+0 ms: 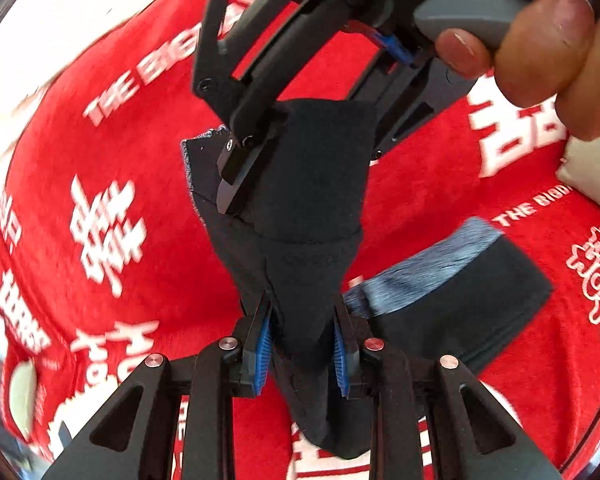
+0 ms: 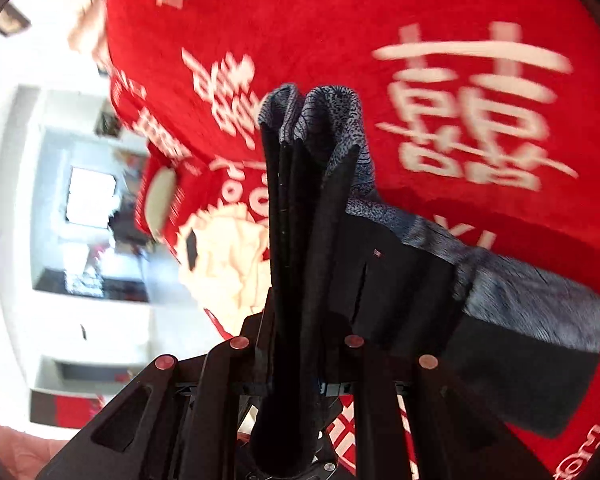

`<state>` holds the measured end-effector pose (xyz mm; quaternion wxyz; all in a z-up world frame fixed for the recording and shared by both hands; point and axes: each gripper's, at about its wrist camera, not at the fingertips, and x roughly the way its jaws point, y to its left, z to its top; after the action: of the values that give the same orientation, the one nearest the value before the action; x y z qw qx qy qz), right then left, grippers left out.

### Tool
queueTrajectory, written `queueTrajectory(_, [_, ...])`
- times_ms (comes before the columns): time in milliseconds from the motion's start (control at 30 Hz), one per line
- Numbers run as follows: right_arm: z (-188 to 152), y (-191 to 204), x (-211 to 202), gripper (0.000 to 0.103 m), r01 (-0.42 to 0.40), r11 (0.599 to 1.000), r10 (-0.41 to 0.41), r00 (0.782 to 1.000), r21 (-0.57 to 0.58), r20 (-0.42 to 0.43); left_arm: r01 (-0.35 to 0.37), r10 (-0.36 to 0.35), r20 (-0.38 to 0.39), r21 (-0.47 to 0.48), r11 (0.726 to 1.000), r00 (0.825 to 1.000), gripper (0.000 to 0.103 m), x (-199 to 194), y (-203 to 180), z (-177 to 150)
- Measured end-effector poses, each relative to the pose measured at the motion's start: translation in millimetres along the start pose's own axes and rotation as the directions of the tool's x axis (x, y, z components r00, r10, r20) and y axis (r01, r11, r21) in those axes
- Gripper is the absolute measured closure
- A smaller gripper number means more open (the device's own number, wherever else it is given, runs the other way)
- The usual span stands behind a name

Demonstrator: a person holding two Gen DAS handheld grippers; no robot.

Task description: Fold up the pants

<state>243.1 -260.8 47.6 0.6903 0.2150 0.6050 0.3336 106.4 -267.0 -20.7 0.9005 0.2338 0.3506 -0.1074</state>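
Left wrist view shows both the left gripper [image 1: 302, 344] and right gripper [image 1: 240, 184] clenched on the pants [image 1: 320, 184], lifted mid-fold above the red blanket [image 1: 100, 160]; next likely laying them over evenly.

A plush red blanket with white lettering and characters [image 2: 340, 20] covers the surface. Beyond its edge, white walls [image 2: 16, 184] and a bright window [image 2: 90, 196], blurred.

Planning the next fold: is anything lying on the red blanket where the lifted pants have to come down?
Nothing visible. Both the left gripper and right gripper are clamped on the pants; the red blanket under them shows only its white print.
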Motion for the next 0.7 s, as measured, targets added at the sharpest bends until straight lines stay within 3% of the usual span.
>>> queueTrajectory(133, [-29, -40, -42, 0.087, -0.054, 0.997, 0.049, 0.995, 0.056, 0.087, 0.039, -0.041, 0.013, 0.103, 0.994, 0.999, 0.076, -4, -47, 15])
queueTrajectory(333, [-77, -124, -78, 0.087, -0.086, 0.978, 0.051, 0.982, 0.191, 0.180, 0.098, -0.095, -0.025, 0.235, 0.967, 0.995, 0.076, 11, -119, 17])
queueTrajectory(567, [-117, -223, -65, 0.087, -0.080, 0.943, 0.022, 0.983, 0.323, 0.182, 0.172, -0.121, -0.181, 0.302, 0.938, 0.976, 0.076, 53, -187, -7])
queueTrajectory(700, [-132, -259, -49, 0.087, -0.104, 0.926, 0.038, 0.982, 0.363, 0.184, 0.161, -0.093, -0.210, 0.334, 0.929, 0.973, 0.076, 65, -204, -21])
